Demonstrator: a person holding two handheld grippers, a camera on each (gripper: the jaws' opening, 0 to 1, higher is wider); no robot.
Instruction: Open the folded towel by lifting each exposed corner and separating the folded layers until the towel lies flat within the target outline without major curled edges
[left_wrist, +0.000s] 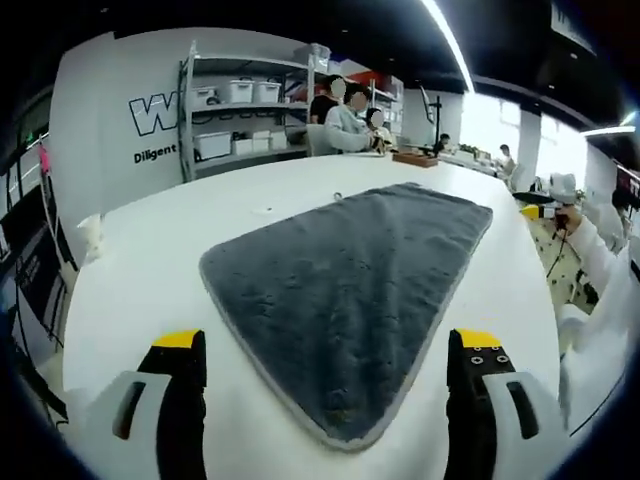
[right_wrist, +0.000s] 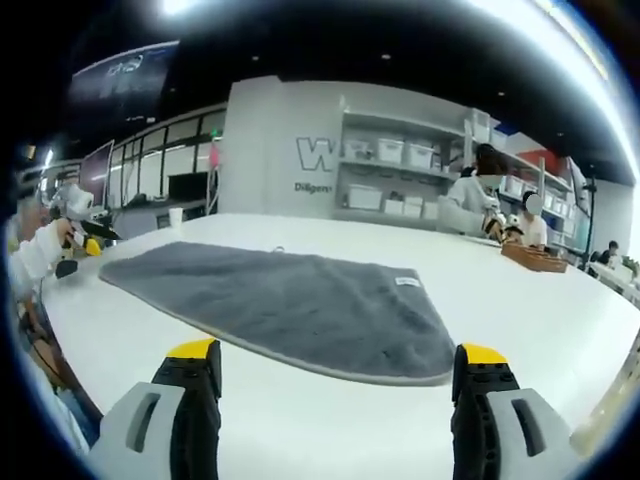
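Observation:
A dark grey towel with a lighter hem lies spread on the white table, one rounded corner close to my left gripper. That gripper is open above the table, its yellow-tipped jaws wide apart on either side of the near corner, nothing held. In the right gripper view the same towel stretches from left to centre, a small white label near its right end. My right gripper is open too, jaws apart just short of the towel's near edge. I cannot see any target outline on the table.
Metal shelves with white bins stand behind the table, and several people sit at its far end. A wooden tray rests at the back right. A person's sleeve and hand with another gripper are at the table's side.

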